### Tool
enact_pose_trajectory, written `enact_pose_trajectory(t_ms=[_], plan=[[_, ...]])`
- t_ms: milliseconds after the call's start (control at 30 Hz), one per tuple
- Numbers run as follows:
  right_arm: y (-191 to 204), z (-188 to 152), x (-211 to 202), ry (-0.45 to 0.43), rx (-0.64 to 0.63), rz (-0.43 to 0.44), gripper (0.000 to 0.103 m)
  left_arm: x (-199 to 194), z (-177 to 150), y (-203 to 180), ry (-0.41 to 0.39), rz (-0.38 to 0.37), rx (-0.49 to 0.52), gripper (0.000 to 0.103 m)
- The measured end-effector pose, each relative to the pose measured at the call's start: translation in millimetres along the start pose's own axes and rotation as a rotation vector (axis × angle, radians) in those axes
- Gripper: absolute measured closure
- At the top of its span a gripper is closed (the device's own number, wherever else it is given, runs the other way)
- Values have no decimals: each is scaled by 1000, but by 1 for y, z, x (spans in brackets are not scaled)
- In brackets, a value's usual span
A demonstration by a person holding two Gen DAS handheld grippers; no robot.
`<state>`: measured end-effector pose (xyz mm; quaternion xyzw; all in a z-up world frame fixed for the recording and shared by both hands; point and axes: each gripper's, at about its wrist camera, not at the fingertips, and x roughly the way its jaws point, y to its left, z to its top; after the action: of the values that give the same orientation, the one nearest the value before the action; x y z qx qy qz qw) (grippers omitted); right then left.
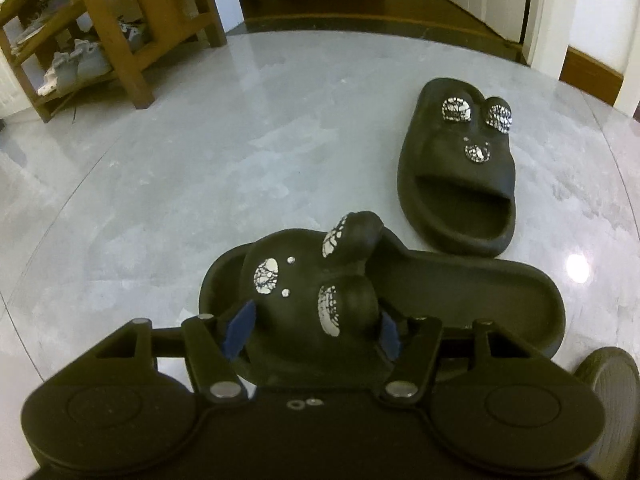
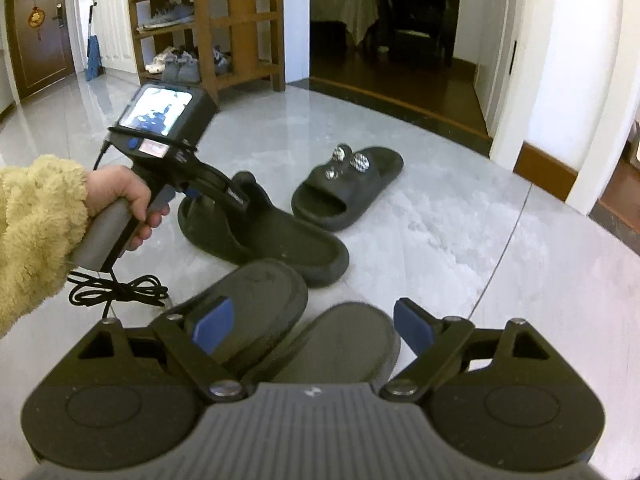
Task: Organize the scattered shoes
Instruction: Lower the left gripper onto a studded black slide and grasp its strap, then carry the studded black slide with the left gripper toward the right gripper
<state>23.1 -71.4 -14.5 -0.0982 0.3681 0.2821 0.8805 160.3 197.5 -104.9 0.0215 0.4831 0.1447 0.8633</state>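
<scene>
A black slide (image 1: 304, 300) with cracked silver studs lies on the grey floor (image 1: 180, 168) straight in front of the left gripper (image 1: 314, 330), its strap between the two blue-padded fingers (image 1: 240, 330). The fingers sit on either side of the strap and look pressed against it, so the gripper appears clamped on that slide. In the right wrist view the same slide (image 2: 264, 236) rests flat on the floor with the left gripper (image 2: 236, 196) reaching down onto its strap, held by a hand (image 2: 120, 204) in a fuzzy yellow sleeve (image 2: 36, 232).

Its mate, a second slide (image 1: 460, 168), lies just beyond and to the right, toe pointing away, close to the first but not clearly touching it.

Nearer the right gripper (image 2: 312, 330), two plain grey slippers (image 2: 256, 308) lie sole-up, side by side. Its fingers (image 2: 212, 326) are spread wide apart, one over the left sole, the other just beside the right sole, gripping nothing.

A wooden shoe rack (image 2: 208, 28) holding sneakers stands farther off against the wall, left of a dark doorway (image 2: 384, 20).
</scene>
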Motion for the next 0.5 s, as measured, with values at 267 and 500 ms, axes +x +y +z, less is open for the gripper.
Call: enact_pose_trajectory(t_ms=[267, 500], plan=[[-4, -4, -5, 5, 8, 18, 14, -10, 2, -7, -47, 99, -49, 80], [-4, -14, -4, 31, -2, 65, 14, -40, 4, 22, -147, 209, -227, 80]])
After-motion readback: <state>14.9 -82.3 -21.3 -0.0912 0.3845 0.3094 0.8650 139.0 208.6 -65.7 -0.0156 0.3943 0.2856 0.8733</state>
